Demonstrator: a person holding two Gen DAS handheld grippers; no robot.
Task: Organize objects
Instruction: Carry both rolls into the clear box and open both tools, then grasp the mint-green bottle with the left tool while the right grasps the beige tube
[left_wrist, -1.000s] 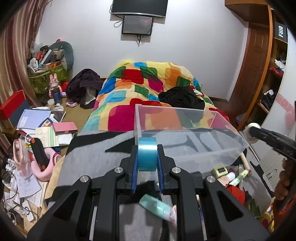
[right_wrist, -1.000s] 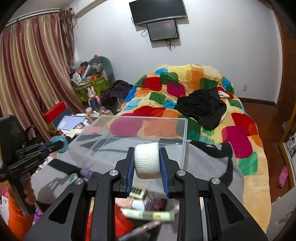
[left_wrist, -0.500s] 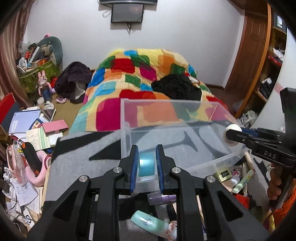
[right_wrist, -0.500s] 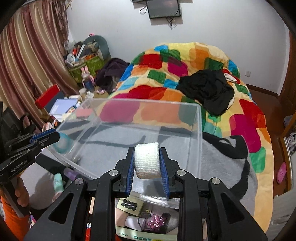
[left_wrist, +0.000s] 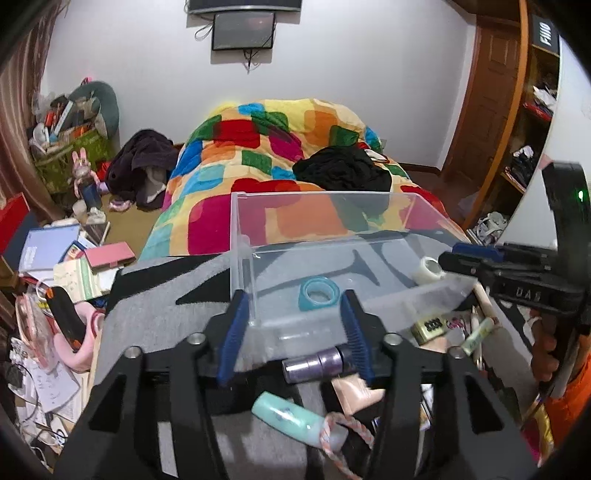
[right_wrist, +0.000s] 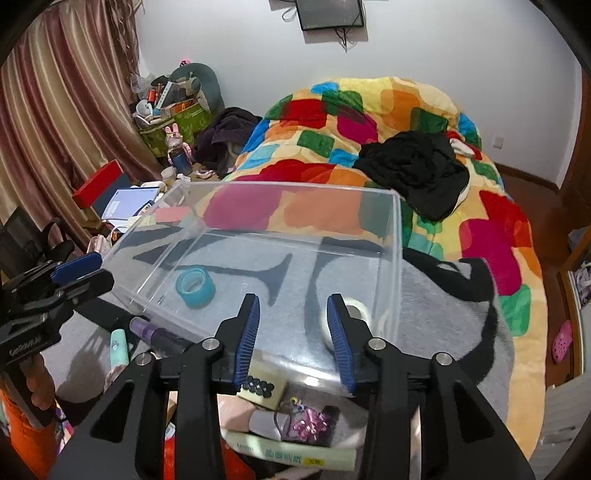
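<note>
While the grey-and-black blanket (right_wrist: 436, 306) covers the near end of the bed, a patchwork quilt (right_wrist: 369, 110) in bright colours fills the rest, with black clothes (right_wrist: 413, 170) heaped on it, curtains far left and a screen on the white wall. Straight ahead of both tools sits the clear plastic box (right_wrist: 397, 236), open side up. The left tool (left_wrist: 295, 325) has just been spreading its jaws and they stand apart with nothing pinched; the teal tape roll (left_wrist: 318, 293) lies flat just beyond its tips, hole facing up. The right tool (right_wrist: 293, 332) has likewise been opening; the white tape roll (right_wrist: 354, 314) rests in the box against its right finger, tipped on edge, hole facing towards the tool. Below the tools lies loose clutter: a purple tube (left_wrist: 317, 363) and a mint tube (left_wrist: 288, 415).
</note>
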